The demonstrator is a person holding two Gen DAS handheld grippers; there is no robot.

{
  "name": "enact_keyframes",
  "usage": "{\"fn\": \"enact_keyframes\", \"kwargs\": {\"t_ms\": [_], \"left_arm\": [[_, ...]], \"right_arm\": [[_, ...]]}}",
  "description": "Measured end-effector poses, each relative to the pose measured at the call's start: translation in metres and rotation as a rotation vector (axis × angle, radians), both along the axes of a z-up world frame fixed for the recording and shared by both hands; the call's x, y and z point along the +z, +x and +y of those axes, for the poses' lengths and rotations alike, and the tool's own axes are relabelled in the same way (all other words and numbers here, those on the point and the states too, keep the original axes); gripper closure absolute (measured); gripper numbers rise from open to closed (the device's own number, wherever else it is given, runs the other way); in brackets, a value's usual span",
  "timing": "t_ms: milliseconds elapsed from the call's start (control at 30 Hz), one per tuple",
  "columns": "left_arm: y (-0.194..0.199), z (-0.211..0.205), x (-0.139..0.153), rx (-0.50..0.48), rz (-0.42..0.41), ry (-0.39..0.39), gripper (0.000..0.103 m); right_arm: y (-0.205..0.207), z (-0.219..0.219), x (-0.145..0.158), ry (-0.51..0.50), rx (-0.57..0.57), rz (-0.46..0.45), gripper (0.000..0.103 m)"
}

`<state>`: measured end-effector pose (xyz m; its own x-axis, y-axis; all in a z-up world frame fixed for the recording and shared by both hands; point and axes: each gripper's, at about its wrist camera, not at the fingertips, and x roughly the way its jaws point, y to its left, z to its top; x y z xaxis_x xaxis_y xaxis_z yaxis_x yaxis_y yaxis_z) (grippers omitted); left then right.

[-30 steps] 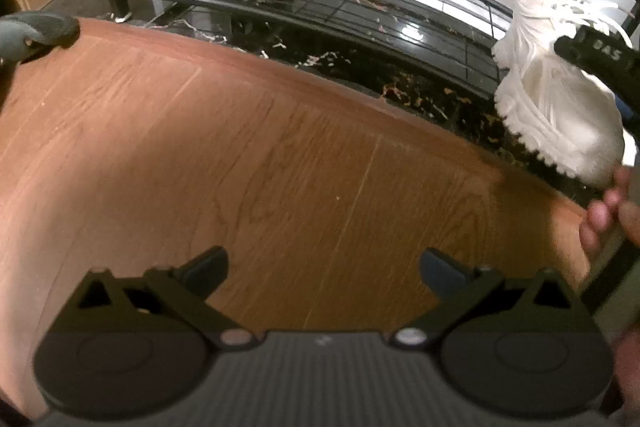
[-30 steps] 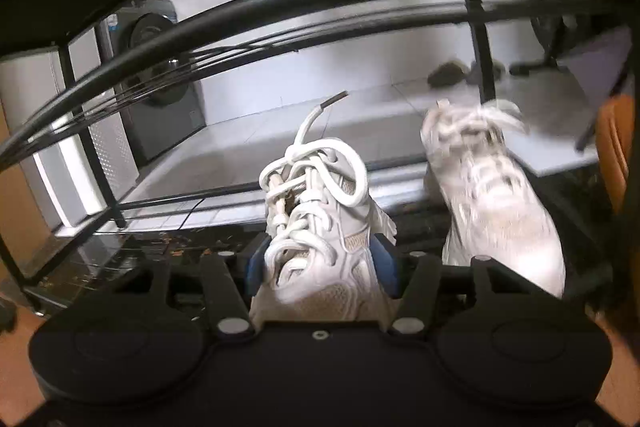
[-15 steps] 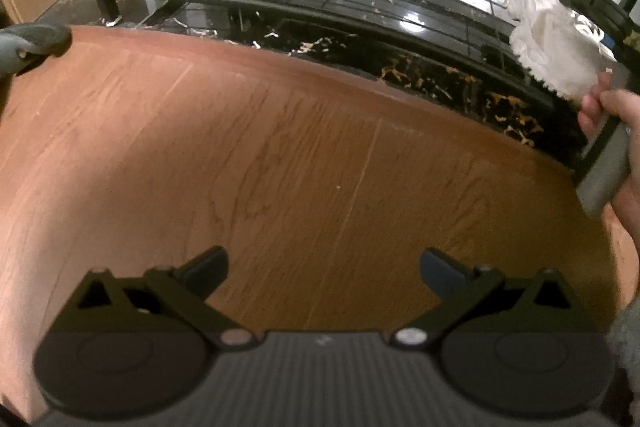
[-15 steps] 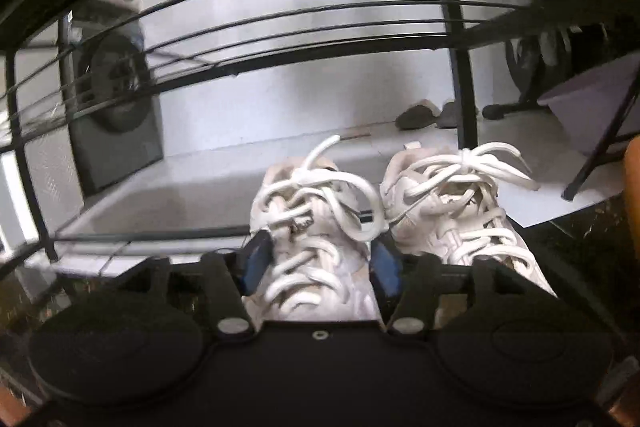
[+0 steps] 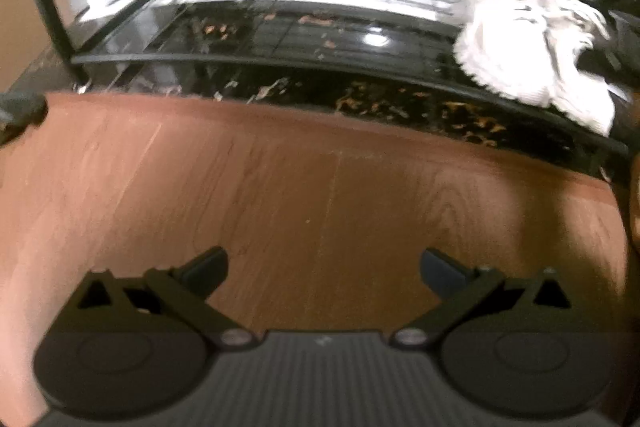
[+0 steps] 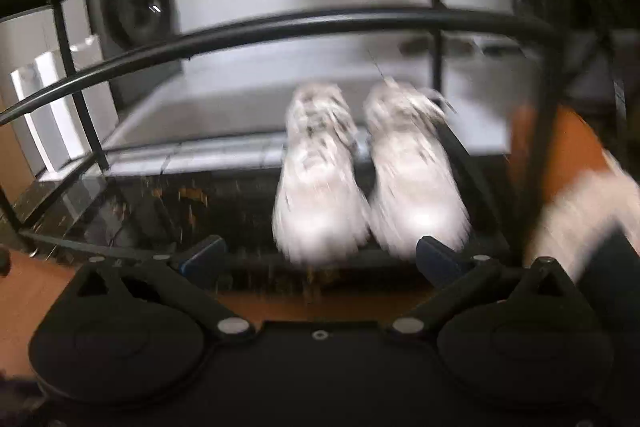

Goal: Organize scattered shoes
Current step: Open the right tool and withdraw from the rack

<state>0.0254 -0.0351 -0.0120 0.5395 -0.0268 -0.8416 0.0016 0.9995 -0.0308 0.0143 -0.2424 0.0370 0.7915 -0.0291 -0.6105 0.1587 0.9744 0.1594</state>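
Floor: reddish-brown wood planking (image 5: 320, 195) lies under and ahead of the left claw (image 5: 323, 265); past it runs a band of black marble flecked with gold (image 5: 400, 103).
Rack: a black metal shoe rack (image 6: 280, 27) stands ahead of both claws, its lowest wire tier just above the marble.
Shoes: two white sneakers (image 6: 320, 179) sit side by side on that tier, straight ahead of the right claw (image 6: 320, 257), toes toward it; blur hides whether they touch.
Left claw: fingers wide apart, empty.
Right claw: fingers wide apart, clear of the sneakers.
Room: pale tiled floor behind the rack; a dark round-fronted appliance (image 6: 138, 7), perhaps a washing machine, far left.
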Motion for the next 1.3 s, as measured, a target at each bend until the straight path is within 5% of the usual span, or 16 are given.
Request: {"fn": "enact_keyframes", "kwargs": {"t_ms": [233,533,1033,1133,1300], "left_arm": [[-0.019,0.003,0.022,-0.004,-0.062,-0.009,0.001],[-0.034,0.017,0.029,0.054,-0.07,0.031,0.001],[-0.035,0.0,0.024,-0.014,-0.111,0.102,0.001],[-0.032,0.004,0.024,0.032,-0.123,0.153,0.001],[-0.028,0.048,0.044,0.283,-0.174,0.225,0.001]], "right_arm": [[-0.085,0.001,-0.005,0.063,-0.132,0.05,0.0],[-0.087,0.024,-0.03,-0.004,-0.047,-0.011,0.0],[-0.084,0.019,-0.039,0.175,-0.055,0.0,0.0],[-0.084,0.016,-0.04,0.214,-0.06,-0.002,0.0],[-0.092,0.001,-0.035,0.406,-0.062,-0.121,0.0]]}}
